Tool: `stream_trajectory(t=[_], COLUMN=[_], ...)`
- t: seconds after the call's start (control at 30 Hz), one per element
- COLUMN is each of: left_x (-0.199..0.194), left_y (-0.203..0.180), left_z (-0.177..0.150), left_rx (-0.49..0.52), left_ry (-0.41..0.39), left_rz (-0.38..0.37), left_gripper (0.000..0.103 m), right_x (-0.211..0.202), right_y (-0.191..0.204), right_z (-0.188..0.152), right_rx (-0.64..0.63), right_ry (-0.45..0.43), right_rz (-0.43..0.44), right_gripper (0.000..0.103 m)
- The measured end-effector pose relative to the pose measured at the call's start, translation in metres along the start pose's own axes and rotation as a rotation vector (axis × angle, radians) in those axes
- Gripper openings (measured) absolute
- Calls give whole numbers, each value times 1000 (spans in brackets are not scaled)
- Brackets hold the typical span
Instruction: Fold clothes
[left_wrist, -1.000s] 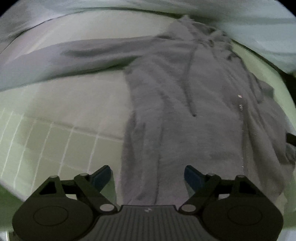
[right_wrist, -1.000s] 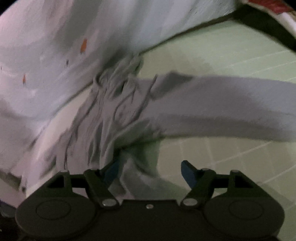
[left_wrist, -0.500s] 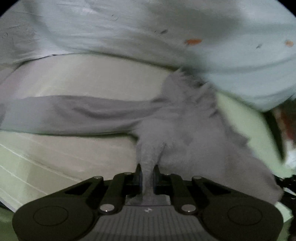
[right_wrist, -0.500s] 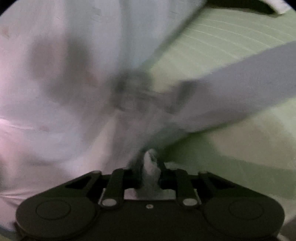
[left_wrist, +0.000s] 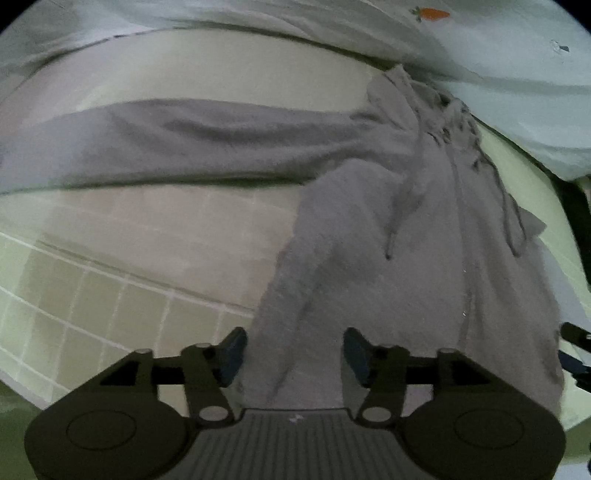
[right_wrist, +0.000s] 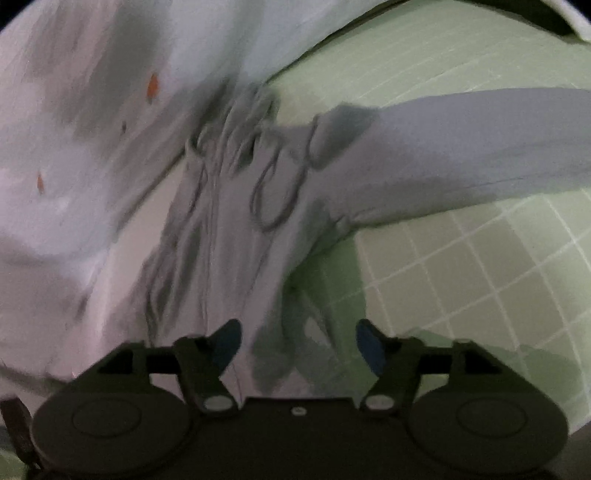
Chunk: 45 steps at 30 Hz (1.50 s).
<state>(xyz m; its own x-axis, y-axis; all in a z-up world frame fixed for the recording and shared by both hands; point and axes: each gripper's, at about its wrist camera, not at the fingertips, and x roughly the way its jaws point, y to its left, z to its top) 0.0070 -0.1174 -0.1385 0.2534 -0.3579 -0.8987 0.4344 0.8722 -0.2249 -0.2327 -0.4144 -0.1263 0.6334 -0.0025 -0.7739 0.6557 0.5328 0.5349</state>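
Both grippers, left (left_wrist: 291, 350) and right (right_wrist: 297, 345), gape wide astride the grey hoodie's (left_wrist: 406, 258) hem, gripping nothing, sleeves outspread for folding

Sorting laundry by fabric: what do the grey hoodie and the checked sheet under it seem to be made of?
The hoodie looks like thick fleece or brushed knit: matte, fuzzy nap, soft heavy folds, cord drawstrings. The sheet looks like thin smooth woven cloth, possibly cotton: flat, pale green, printed white grid. Dim, blurred views leave both uncertain.

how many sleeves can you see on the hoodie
2. One sleeve stretches out left in the left wrist view; the other stretches right in the right wrist view.
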Motion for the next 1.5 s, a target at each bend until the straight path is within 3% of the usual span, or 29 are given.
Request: stream_trajectory(t=[0.07, 0.1, 0.13, 0.17, 0.23, 0.33, 0.43, 0.5, 0.53, 0.57, 0.63, 0.73, 0.77, 0.97, 1.13, 1.2, 1.23, 1.27, 1.3, 1.33, 1.37, 1.5], left_x=[4, 6, 8, 9, 1, -26, -38, -26, -18, -10, -7, -13, -13, 11, 23, 28, 33, 37, 40, 42, 41, 9], left_y=[0, -1, -1, -1, 0, -1, -7, -9, -9, -9, -8, -2, 1, 24, 22, 19, 17, 16, 15, 15, 16, 19], left_z=[-2, -2, -3, -2, 6, 34, 73, 99, 111, 122, 131, 114, 106, 70, 71, 74, 76, 76, 77, 78, 78, 70], left_rx=[13, 16, 20, 16, -20, -33, -37, -67, -83, -97, -99, -65, -60, -147, -118, -95, -81, -73, -73, -82, -98, -152], left_ry=[15, 20, 24, 30, 2, -122, -265, -330, -330, -306, -291, -323, -320, -210, -196, -190, -183, -175, -165, -150, -140, -134], left_rz=[-6, -3, 0, -5, -30, -87, -86, -45, -20, 13, 28, 19, 20, -81, -125, -141, -155, -165, -171, -186, -204, -275], left_gripper=[62, 52, 38, 11, 10, 9, 10, 20, 21, 24, 26, 55, 62, 62, 63, 62, 61, 54, 34, 25, 17, 11], right_x=[6, 8, 9, 10, 12, 15, 18, 20, 21, 22, 16, -4, -4, 23, 48, 56, 60, 64, 66, 64, 60, 17], right_y=[3, 6, 9, 13, 20, 31, 41, 49, 52, 56, 66, 67, 62, 28, 28, 27, 27, 26, 25, 23, 19, 7], right_z=[-1, 4, 13, 21, 39, 65, 92, 109, 118, 127, 133, 114, 107, 78, 67, 67, 68, 68, 68, 67, 66, 55], right_rx=[-27, -33, -32, -31, -29, -26, -24, -22, -21, -20, -75, -159, -167, -74, -123, -112, -103, -94, -81, -67, -56, 26], right_ry=[32, 28, 6, -15, -57, -121, -184, -227, -248, -269, -308, -375, -363, -223, -152, -130, -118, -107, -102, -107, -117, -165], right_rz=[12, 15, 15, 15, 15, 15, 15, 15, 15, 15, -54, -59, -70, -82, -80, -50, -33, -15, -6, 6, 25, 130], right_gripper=[73, 68, 45, 19, 17, 16, 17, 27, 49, 54, 55, 70, 70, 68, 68, 60, 45, 29, 20, 8, 7, 5])
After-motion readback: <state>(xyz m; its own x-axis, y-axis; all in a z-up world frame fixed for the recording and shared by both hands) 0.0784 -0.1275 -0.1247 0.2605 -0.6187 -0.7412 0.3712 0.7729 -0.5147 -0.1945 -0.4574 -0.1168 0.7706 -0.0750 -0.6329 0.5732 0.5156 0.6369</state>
